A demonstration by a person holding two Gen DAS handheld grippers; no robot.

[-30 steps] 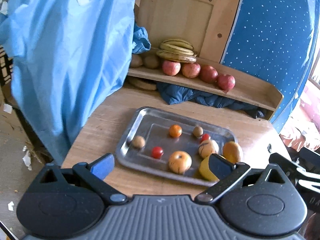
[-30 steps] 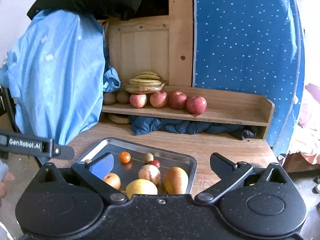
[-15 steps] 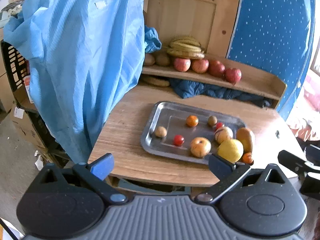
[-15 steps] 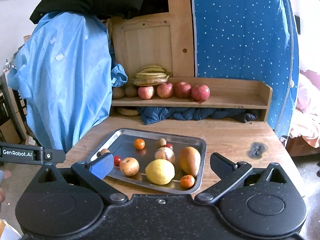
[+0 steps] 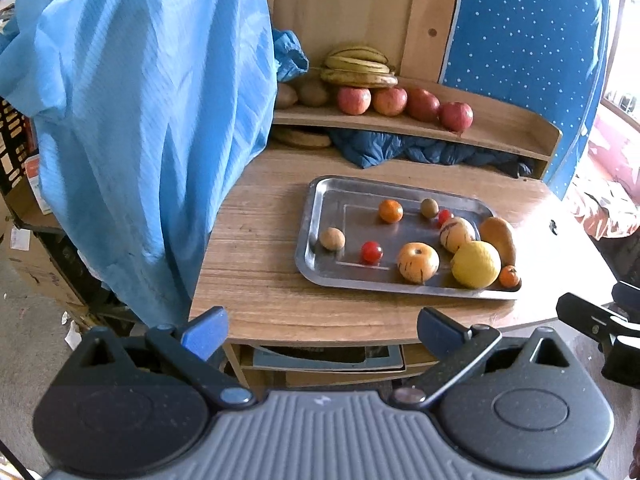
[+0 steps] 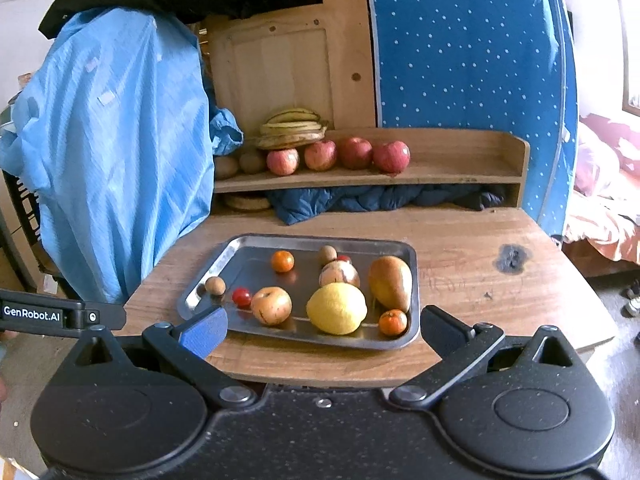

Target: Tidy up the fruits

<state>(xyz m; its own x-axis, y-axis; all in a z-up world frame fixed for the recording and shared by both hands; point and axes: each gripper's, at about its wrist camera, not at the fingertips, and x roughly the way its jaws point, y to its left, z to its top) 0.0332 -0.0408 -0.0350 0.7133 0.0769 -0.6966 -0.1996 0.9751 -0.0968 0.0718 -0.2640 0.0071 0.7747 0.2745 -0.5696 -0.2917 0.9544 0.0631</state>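
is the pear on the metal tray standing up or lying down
Lying down. The pear rests on its side along the right edge of the tray, narrow end toward the shelf, beside the lemon.

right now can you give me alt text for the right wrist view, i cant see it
A metal tray of mixed fruit, including a lemon, a pear and small tomatoes, sits on a wooden table, framed by the open, empty right claw. Behind it, a wooden shelf holds four red apples and bananas, beside hanging blue cloth.

Yellow lemon point(image 6: 337, 308); silver tray point(image 6: 240, 250); red apples point(image 6: 338, 154); white-dotted blue panel point(image 6: 460, 48).
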